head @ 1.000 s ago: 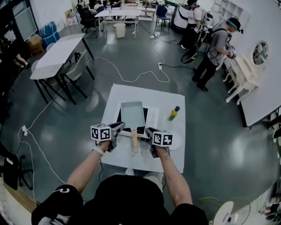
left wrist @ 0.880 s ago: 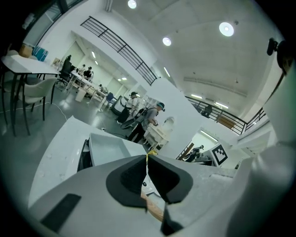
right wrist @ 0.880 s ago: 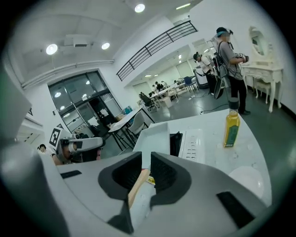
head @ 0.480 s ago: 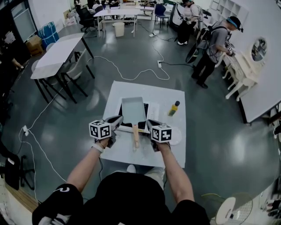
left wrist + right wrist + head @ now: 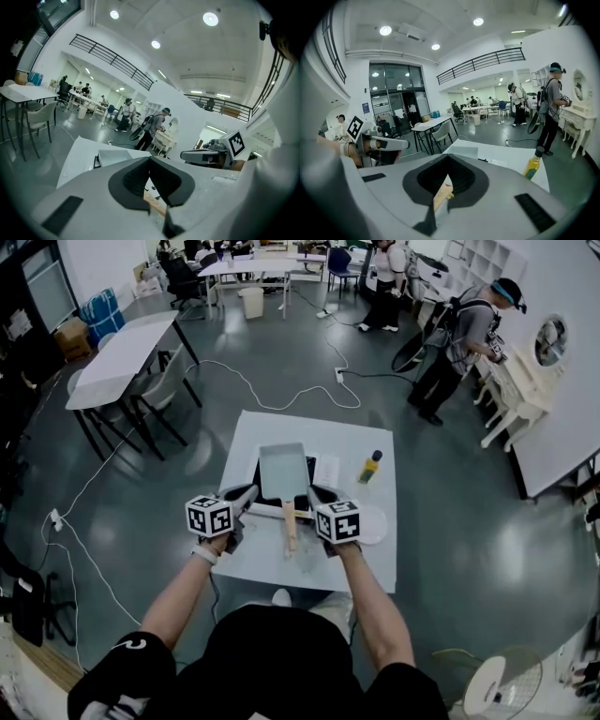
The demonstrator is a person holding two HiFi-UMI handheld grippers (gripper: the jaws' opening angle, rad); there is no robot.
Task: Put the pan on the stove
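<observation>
Topping white table (image 5: 367, 557), pan (image 5: 283, 471) seemingly sits on stove (image 5: 259, 474); left gripper (image 5: 250, 492), right gripper (image 5: 313, 492) closed.

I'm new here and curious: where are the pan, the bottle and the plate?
pan (image 5: 284, 472), head view, its flat grey inside.
bottle (image 5: 369, 469), head view, its yellow body.
plate (image 5: 374, 525), head view, its bare right part.

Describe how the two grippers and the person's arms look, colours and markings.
The left gripper and right gripper are pale grey with black jaw pads, each carrying a white cube with black square markers. The person wears a black short-sleeved top and a white band on the left wrist.
</observation>
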